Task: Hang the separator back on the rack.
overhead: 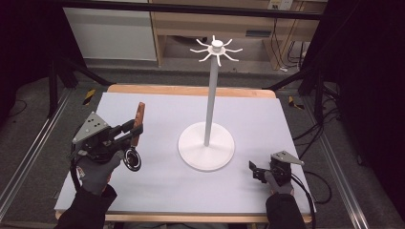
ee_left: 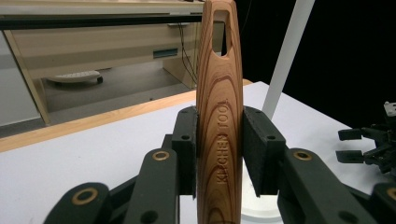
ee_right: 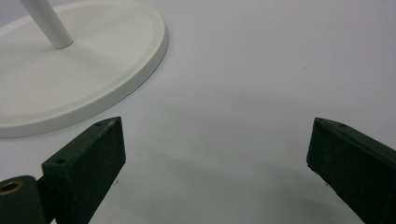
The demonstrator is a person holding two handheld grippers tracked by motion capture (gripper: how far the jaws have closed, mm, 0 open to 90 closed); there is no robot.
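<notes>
A wooden utensil handle, grained brown, engraved "KITCHEN TOOL" and with a hanging slot near its top, stands upright between the pads of my left gripper, which is shut on it. From above, the same handle is held over the left part of the table by my left gripper. A white stand with a round base, a tall pole and hooks at its top stands mid-table. My right gripper rests low at the front right, open and holding nothing.
The white mat covers a wooden table. Metal rails run along the floor on both sides. A wooden cabinet and cables lie beyond the far edge. The stand's base lies just ahead-left of the right jaws.
</notes>
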